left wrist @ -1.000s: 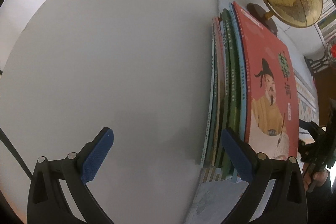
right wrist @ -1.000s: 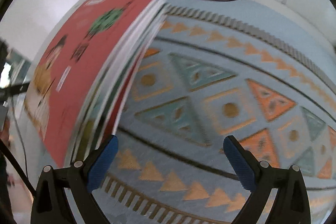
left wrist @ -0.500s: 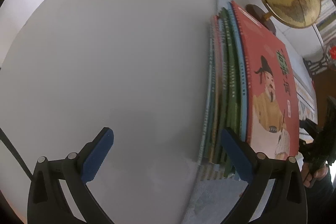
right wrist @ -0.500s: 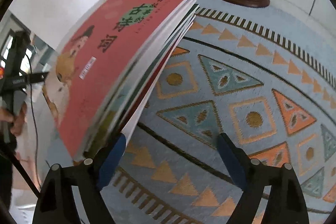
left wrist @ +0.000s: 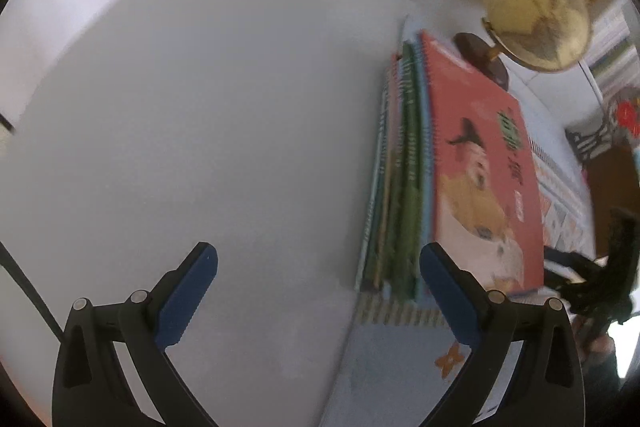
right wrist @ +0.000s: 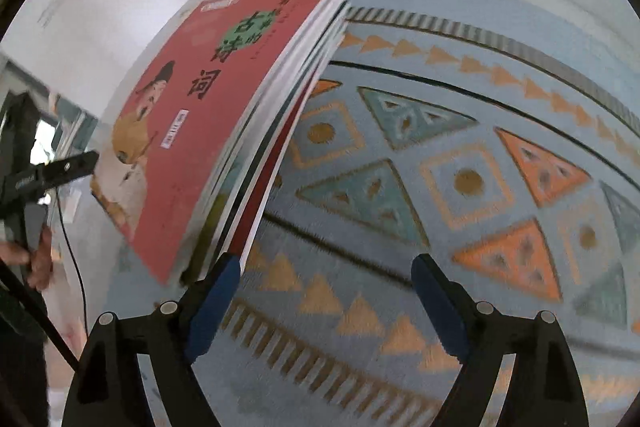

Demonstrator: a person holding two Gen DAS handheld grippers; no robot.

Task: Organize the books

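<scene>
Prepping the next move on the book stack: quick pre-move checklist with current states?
1. Left gripper open, nothing between the pads: ok.
2. Right gripper open, nothing between the pads; jaws have just been closing: ok.
3. Book stack squared: not ok, spines staggered, page edges fanned on the right.
4. Red book on top, cover up: ok.
5. Stack sits on the patterned mat: ok.
6. Globe apart from the stack: ok.
</scene>
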